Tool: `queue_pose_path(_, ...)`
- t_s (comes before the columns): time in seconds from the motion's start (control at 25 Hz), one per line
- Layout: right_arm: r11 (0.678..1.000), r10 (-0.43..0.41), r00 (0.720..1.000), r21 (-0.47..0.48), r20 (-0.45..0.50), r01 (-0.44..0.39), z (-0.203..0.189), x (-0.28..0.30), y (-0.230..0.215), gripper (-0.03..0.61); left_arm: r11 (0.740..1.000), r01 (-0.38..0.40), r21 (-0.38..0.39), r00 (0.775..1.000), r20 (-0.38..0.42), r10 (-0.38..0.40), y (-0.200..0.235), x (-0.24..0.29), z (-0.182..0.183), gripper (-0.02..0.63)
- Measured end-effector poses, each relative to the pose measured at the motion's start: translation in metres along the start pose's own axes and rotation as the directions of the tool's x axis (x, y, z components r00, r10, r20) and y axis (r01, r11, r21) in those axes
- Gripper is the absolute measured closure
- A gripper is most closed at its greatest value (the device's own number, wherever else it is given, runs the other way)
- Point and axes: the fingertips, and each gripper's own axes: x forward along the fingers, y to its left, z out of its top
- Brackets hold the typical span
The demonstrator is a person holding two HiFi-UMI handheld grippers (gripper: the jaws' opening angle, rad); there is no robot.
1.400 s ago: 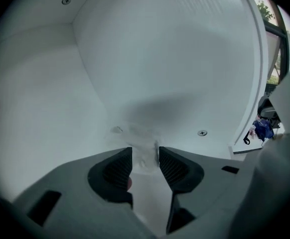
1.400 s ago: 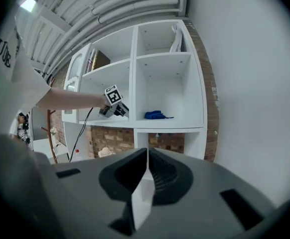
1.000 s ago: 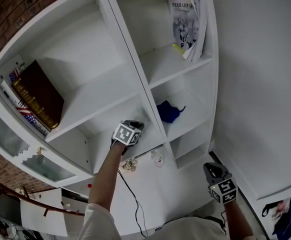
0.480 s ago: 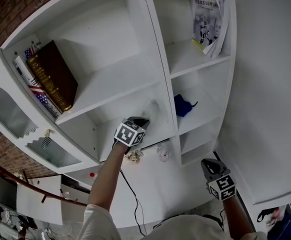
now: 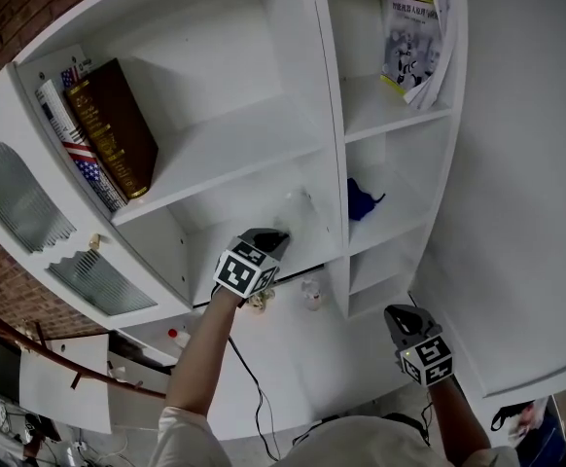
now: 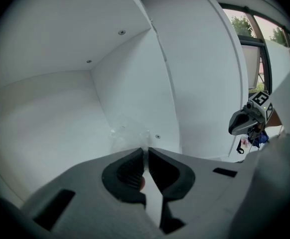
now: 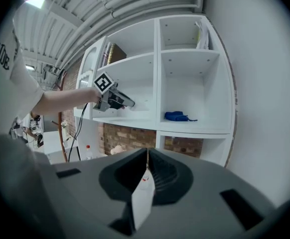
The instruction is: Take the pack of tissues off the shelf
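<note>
The pack of tissues is a pale, clear-wrapped pack. It lies on the middle shelf of the white shelf unit, near the upright divider. My left gripper reaches into that compartment. In the left gripper view its jaws are shut, pinching the near edge of the pack. My right gripper hangs low at the right, away from the shelves. It is shut with nothing in it. The right gripper view shows the left gripper at the shelf.
Dark and striped books lean on the upper left shelf. Magazines stand at the top right. A blue cloth lies in the right compartment. A cable and small items lie on the white counter below.
My left gripper has pushed deeper into the compartment, up to the pack. The head view has swung, so the shelves sit further right. The right gripper has kept its place.
</note>
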Motion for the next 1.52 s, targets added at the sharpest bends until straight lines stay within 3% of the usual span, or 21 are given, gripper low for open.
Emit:
queue_pose_path(0.48,1.000,-0.008,1.000,0.015,0.011,0.008,-0.003,0.005,0.034,0.546,0.999,-0.007,0.051,0.997,0.071,0.004,-0.034,-0.058,-0.013,0.580)
queue_pose_path(0.72,1.000,0.016,1.000,0.001,0.021,-0.016,0.002,0.011,0.047,0.546,0.998,-0.066,0.006,0.992,0.110,0.065,-0.039,-0.084,-0.036,0.580)
queue_pose_path(1.0,0.996,0.089,0.995,-0.012,0.046,-0.088,0.010,0.014,0.061,0.546,0.987,-0.149,-0.063,0.983,0.099,0.154,-0.051,-0.119,-0.062,0.580)
queue_pose_path(1.52,0.965,0.260,0.964,-0.036,0.058,-0.259,-0.002,-0.032,0.076,0.546,0.931,-0.316,-0.180,0.942,0.059,0.331,-0.128,-0.180,-0.081,0.580)
